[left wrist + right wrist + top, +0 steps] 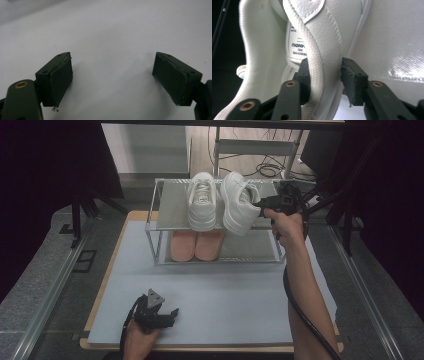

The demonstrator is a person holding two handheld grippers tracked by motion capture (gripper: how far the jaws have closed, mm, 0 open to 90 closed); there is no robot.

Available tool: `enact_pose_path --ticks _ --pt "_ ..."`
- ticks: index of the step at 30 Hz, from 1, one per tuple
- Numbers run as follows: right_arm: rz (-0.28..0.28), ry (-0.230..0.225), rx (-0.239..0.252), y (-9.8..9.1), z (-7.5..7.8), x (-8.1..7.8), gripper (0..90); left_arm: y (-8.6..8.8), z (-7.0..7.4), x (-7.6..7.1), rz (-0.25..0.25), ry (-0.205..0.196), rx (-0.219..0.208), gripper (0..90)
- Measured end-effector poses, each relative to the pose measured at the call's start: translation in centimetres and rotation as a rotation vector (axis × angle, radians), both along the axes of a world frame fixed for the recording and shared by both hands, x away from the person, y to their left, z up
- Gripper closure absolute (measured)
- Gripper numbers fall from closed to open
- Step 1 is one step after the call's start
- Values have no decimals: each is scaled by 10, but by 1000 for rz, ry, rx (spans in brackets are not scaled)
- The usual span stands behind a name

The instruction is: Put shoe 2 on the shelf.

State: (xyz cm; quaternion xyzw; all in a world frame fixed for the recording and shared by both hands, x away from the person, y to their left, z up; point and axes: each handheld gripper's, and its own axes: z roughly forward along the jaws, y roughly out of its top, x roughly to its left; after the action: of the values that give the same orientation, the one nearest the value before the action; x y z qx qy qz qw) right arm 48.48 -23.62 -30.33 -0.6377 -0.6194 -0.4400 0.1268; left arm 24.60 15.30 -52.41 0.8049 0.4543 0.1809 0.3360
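Jaws first: the right gripper (324,67) has its 2 jaws straddling the side wall of the tilted shoe (337,30), 1 inside the collar, 1 outside. Both sit right against the leather, but I cannot tell whether they are pressing or merely touching. The left gripper (112,75) has its jaws wide apart with nothing between them.

Now the scene, big to small. The table (225,305) carries the rack (150,227) at its far side. On the rack's top shelf the tilted shoe (237,205) leans at the right, touching the flat shoe (202,202) beside it. The pink pair (196,245) lies on the rack's bottom shelf, directly under the white ones. The right gripper (265,205) comes in from the rack's right end; the left gripper (170,312) waits well in front of the rack, low over the table.

My read: this shoe is being set on the top shelf. To do it well, roll it level until the sole lies flat, line it up with its partner, and only then let go. The lace (312,50) runs past the inner jaw, so pull out straight to avoid snagging.

Count: 1 table, 1 rack, 2 shelves, 2 white shoes, 2 pink shoes, 2 grippers.
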Motion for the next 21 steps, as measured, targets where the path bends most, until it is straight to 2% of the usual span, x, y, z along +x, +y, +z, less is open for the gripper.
enact_pose_path --ticks 3,5,7,8,10,12,15,17,21 --pt "6 -26 -14 6 2 0 558 0 0 0 0 -1 0 164" --pt "14 -51 -16 9 2 0 486 0 0 0 -1 -1 1 165" --pt "36 -70 69 11 2 1 451 0 0 0 -1 -1 1 165" --pt "40 -74 93 12 2 1 453 0 0 0 -1 -1 1 165" --pt "41 -100 29 14 4 0 454 0 0 0 -1 -1 1 165" --pt "50 -118 55 12 4 -1 453 0 0 0 -2 0 1 166" --pt "53 -156 53 6 3 -3 443 0 0 0 -5 -2 5 166" --pt "55 -182 76 0 2 -5 450 0 0 0 -1 -3 0 166" --pt "65 -243 80 -10 4 -11 466 0 0 0 0 -3 0 166"
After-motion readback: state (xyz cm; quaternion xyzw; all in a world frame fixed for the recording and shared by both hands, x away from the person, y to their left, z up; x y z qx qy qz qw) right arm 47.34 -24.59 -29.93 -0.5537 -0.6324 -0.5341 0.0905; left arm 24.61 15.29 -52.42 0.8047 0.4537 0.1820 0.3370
